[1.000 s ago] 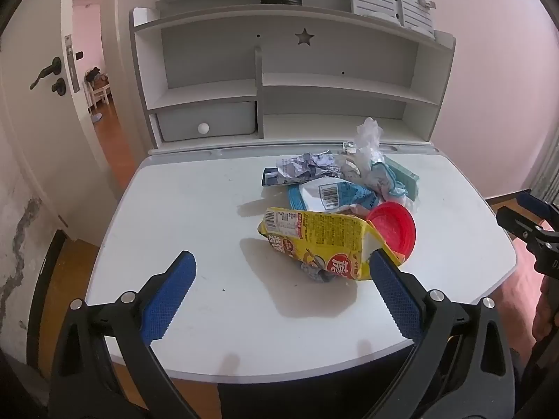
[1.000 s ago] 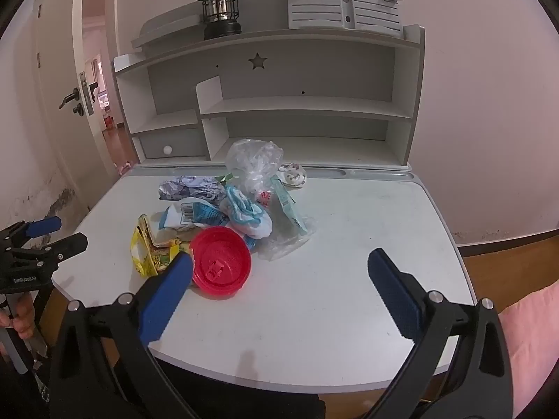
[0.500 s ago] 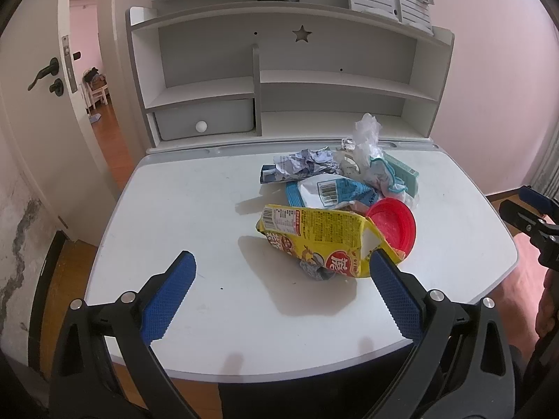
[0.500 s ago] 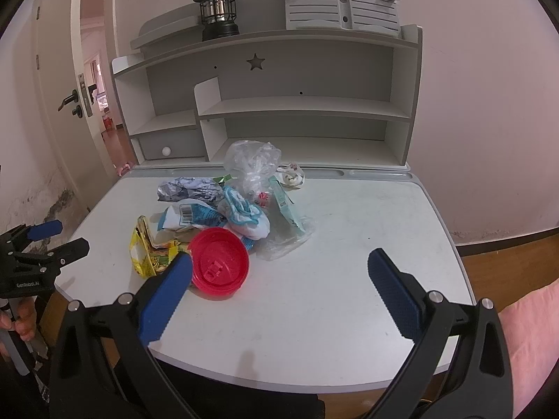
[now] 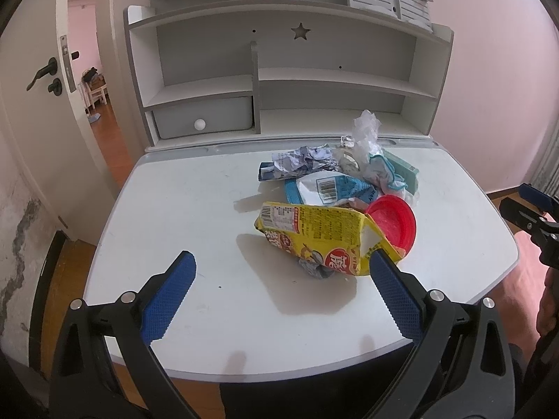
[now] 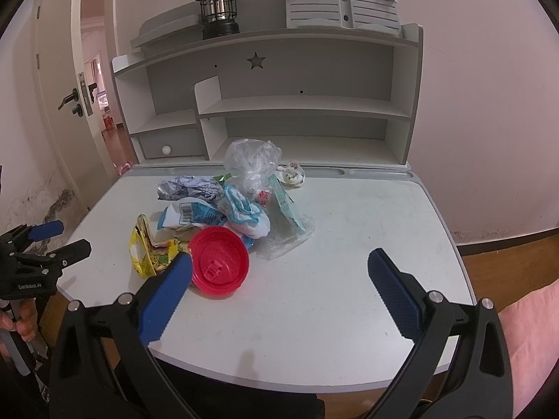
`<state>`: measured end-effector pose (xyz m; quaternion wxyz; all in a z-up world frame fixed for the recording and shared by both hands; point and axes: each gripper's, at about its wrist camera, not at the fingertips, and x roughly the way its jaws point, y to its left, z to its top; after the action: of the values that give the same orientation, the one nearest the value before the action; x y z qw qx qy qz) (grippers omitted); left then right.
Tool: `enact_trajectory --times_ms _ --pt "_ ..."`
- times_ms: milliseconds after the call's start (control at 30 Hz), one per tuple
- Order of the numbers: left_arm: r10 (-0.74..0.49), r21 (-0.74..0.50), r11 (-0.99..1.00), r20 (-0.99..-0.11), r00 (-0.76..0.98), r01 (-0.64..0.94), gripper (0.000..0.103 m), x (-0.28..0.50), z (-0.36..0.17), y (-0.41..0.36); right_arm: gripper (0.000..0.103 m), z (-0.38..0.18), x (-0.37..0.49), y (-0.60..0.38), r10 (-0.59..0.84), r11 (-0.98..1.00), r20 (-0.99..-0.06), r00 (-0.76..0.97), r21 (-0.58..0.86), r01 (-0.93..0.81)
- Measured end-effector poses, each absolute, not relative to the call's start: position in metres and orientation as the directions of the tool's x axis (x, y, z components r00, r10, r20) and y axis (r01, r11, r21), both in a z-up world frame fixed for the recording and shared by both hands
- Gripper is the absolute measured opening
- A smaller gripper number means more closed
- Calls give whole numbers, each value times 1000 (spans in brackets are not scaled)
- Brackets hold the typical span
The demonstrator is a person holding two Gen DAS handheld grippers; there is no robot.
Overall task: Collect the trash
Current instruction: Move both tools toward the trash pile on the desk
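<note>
Nothing collected yet, by the look of it. All the trash sits in one loose heap on the desk; no bin or bag for it is in view.

Left gripper: released, jaws spread wide, nothing between them, held above the desk's near edge. Right gripper: likewise spread and empty, near the front edge. Neither touches the heap.

Landmark: red lid.
- Lid lies flat at the front of the heap, nearest the right gripper, its rim partly hidden behind that gripper's left pad.
- Yellow packet just left of the lid, touching it; torn open, crumpled, printed with red and white labels. A small grey scrap pokes out under it.
- White-and-blue wrapper with a barcode, just behind the lid.
- Crumpled foil farther behind and to the left.
- Clear plastic bag standing bunched up behind the lid, at the back of the heap.
- Teal box behind and right of the lid, lying on flattened clear film.

Judgement: the whole job is left; light, floppy pieces, each likely needing its own pinch.
</note>
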<state>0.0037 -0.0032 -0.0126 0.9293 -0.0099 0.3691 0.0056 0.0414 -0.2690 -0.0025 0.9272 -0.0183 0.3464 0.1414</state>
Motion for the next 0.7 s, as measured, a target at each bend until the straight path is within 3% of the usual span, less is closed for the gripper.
enact_trajectory --times_ms 700 --pt "4 -5 1000 -688 725 -11 97 2 -9 -7 97 -3 41 -270 249 960 -642 726 63 -273"
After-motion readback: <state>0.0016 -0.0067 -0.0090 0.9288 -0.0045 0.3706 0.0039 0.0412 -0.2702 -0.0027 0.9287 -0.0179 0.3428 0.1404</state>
